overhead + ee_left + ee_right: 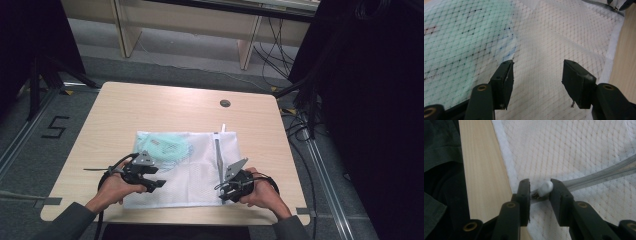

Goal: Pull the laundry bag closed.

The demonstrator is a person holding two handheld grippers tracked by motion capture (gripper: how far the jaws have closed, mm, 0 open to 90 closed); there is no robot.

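We are zipping a white mesh laundry bag (185,172) lying flat on the tabletop (125,110), a pale green garment (167,146) inside. Our right tongs (537,191) pinch the white zipper pull (545,188); our left tongs (537,75) gape, empty, above the mesh. Next we should pin the fabric and draw the pull along the grey zipper (219,155).

White diamond-mesh bag (200,175), grey zipper (218,155), mint-green garment (167,147) inside.

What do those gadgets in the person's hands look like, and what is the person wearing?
Both the left gripper and the right gripper are black, each with two blocky jaws, brass-coloured rivets, a grey three-cornered plate on top and a trailing black cable. The person wears dark grey sleeves.
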